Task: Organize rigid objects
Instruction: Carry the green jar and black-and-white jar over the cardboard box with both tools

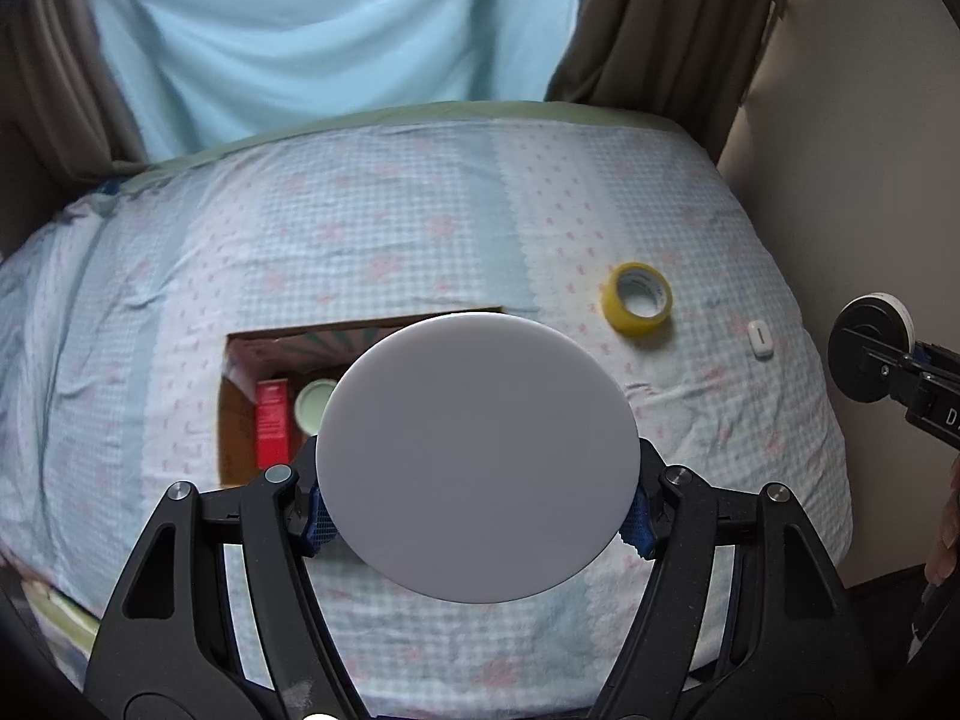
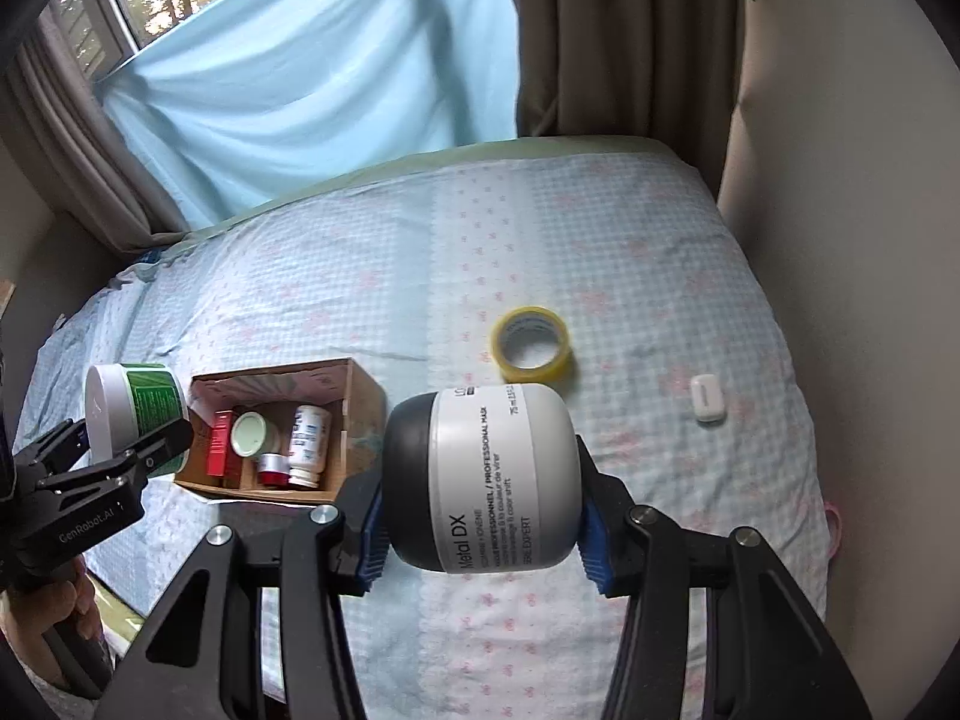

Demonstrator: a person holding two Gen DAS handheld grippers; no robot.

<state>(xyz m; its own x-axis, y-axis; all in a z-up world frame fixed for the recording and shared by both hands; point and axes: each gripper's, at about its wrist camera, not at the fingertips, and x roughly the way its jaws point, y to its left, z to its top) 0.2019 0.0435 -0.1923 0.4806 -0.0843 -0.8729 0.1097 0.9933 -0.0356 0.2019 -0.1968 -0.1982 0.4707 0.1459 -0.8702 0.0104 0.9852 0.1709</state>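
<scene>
Left gripper (image 1: 477,516) closed on a round green-labelled jar (image 2: 135,414), jaws about half apart. In the left wrist view only the jar's flat white lid (image 1: 477,456), face toward the camera, filling the gap between the two blue pads (image 1: 318,519); pads pressed on both sides of the jar, just behind the lid edge. In the right wrist view the same jar lying sideways in the black jaws, lifted above the bed, at the left of the cardboard box (image 2: 360,414).

Right gripper (image 2: 480,534) closed on a grey jar with black cap (image 2: 498,480), jaws rather narrow. Jar lying on its side across the jaws, black cap toward the left pad, flat bottom against the right pad, label text "Metal DX" readable along the body. Held in the air over the bedcover (image 2: 630,252), a bit to the right of the box.

Open cardboard box standing on the checked bedcover, already with a red carton (image 2: 221,444), a pale-lidded jar (image 2: 252,435), a white pill bottle (image 2: 309,438) and a small red-and-silver pot (image 2: 273,468) inside. Further right on the cover a yellow tape roll (image 2: 531,348), lying flat, and beyond it, well apart, a small white oblong device (image 2: 708,399). Behind the bed a light blue curtain (image 2: 312,78) and brown drapes (image 2: 618,36).
</scene>
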